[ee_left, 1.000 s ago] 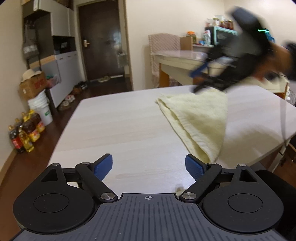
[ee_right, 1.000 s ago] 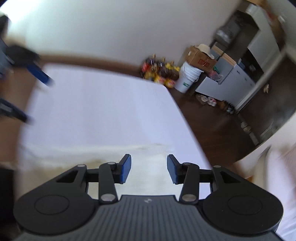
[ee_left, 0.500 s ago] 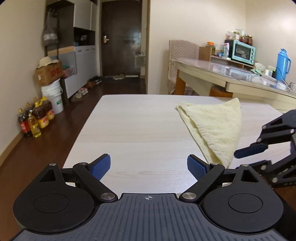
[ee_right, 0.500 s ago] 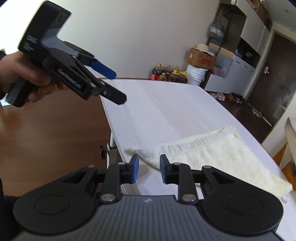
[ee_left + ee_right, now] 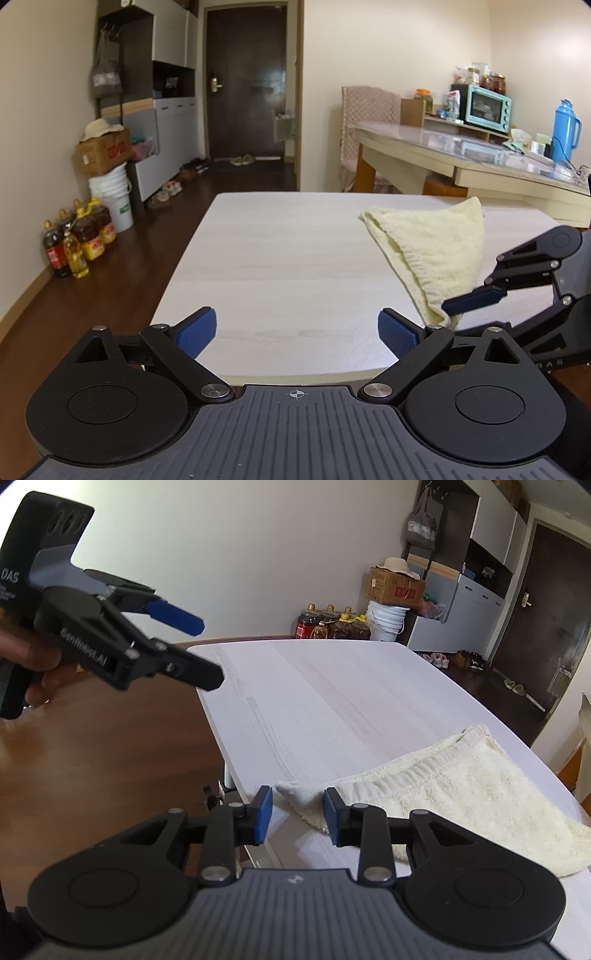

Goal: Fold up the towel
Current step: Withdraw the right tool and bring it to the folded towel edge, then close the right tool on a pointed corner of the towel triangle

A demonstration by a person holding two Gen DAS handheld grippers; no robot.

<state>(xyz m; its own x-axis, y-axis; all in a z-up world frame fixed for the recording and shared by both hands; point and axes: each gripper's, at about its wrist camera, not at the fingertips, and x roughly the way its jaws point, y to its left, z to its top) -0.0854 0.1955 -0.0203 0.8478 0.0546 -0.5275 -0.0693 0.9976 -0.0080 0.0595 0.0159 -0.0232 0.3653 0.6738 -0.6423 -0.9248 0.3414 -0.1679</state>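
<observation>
While the towel (image 5: 436,251) lies in a rough triangle at 2 o'clock on the surface (image 5: 280,258), the right hand-held gripper (image 5: 297,812) straddles its near corner, released; closing comes next. The left hand-held gripper (image 5: 297,332) hovers wide, empty.

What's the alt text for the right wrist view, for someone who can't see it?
The right tool, open, straddles the near corner of a cream towel lying folded into a triangle on a pale wooden table. At upper left, the left tool, held in a hand, hangs open beyond the table edge over the brown floor.
</observation>
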